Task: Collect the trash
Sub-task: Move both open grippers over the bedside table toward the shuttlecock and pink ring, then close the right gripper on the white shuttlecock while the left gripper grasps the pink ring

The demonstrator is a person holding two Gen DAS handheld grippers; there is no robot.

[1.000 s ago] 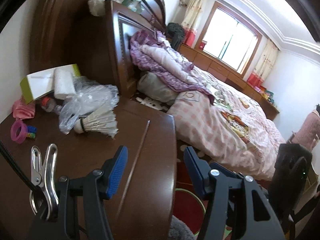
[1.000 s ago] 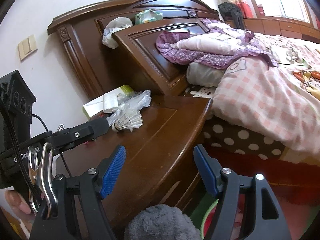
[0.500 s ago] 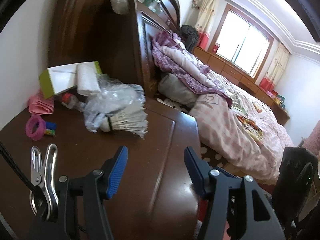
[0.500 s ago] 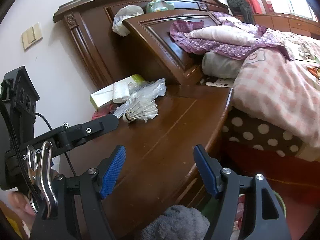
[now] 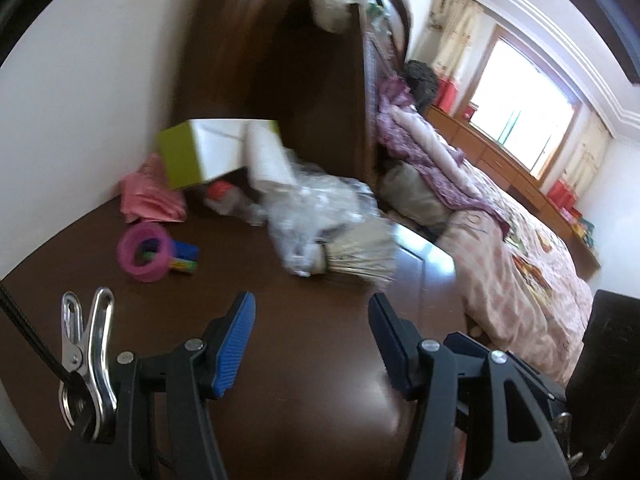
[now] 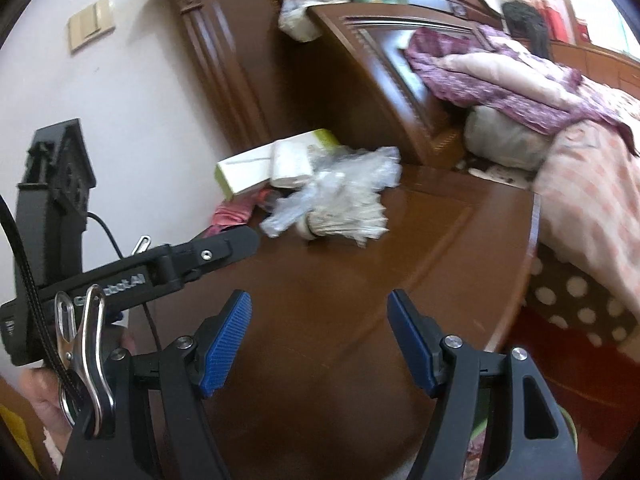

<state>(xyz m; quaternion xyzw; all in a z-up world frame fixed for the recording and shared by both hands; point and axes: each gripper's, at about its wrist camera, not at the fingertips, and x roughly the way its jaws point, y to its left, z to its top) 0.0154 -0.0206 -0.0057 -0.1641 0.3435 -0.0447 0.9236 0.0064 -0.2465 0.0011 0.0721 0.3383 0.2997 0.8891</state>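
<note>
Both grippers over a dark wooden nightstand [image 5: 280, 360], nothing between the pads. Left gripper [image 5: 312, 340] spread wide, empty, aimed at the clutter at the back. Right gripper [image 6: 320, 344] likewise spread and empty, with the left one's black body crossing its left edge. A hand [image 6: 40, 396] just visible bottom left in the right view.

Trash piled at the back of the nightstand, well ahead of both sets of fingers: a crumpled clear plastic bag [image 5: 316, 208] with a shuttlecock [image 5: 356, 256] lying against its near side, feathers fanned right. Behind the bag, a white roll [image 5: 266, 160] leaning on a green-and-white box [image 5: 204, 152], tilted. Something red-capped [image 5: 220, 192] under the box, too blurred to name. Pink cloth [image 5: 148, 196] left of that, near the wall. A pink ring [image 5: 144, 252] with a blue piece [image 5: 186, 254] touching its right side, nearer the left gripper.

Right of the nightstand, a bed [image 5: 520, 272] with a pink quilt, against a tall headboard [image 6: 384, 80]. A crumpled white bag [image 6: 308, 12] on the headboard ledge.
</note>
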